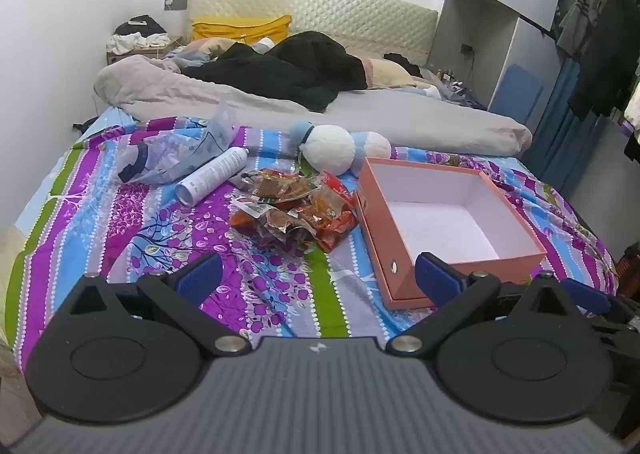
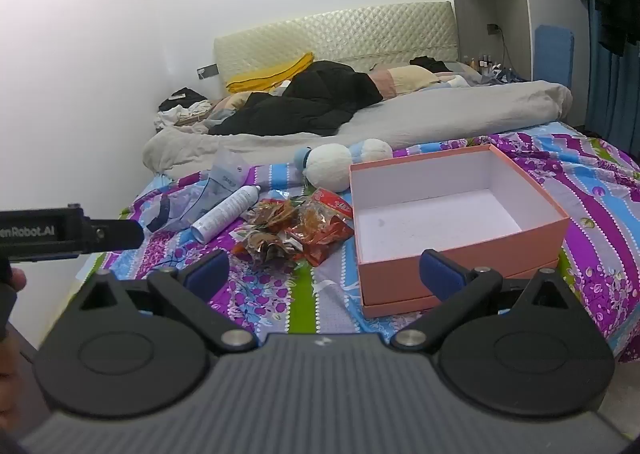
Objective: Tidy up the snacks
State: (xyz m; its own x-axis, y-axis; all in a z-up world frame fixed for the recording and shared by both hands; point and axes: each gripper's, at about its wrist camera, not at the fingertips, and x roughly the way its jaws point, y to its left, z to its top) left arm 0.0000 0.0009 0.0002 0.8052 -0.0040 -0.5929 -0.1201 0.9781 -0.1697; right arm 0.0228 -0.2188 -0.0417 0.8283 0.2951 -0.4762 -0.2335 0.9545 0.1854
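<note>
1. Nearest of all, the left gripper [image 1: 320, 280] has its blue pads spread wide with nothing between them, hovering above the patterned bedspread [image 1: 280, 294].
2. Likewise the right gripper [image 2: 324, 274] stands fully spread and empty, angled down at the same bedspread.
3. Ahead of the left gripper and slightly to its left lies the pile of snack packets [image 1: 298, 209], loose and overlapping, red and orange wrappers mixed together.
4. Ahead and to the right of both grippers sits the open pink box [image 1: 452, 213], empty, its near left corner just beside the pile.
5. Beyond the pile, further left, a white spray can [image 1: 212, 175] rests against a crumpled clear bag [image 1: 176, 153]; a white plush toy [image 1: 328, 149] touches the far side of the packets.
6. Risk, as I judge it: the wrappers look slick and tangled, so a pinch may lift several or let one slip short of the box.
7. Soft bedding could give way under a downward press, and a nudge might slide the light box.
</note>
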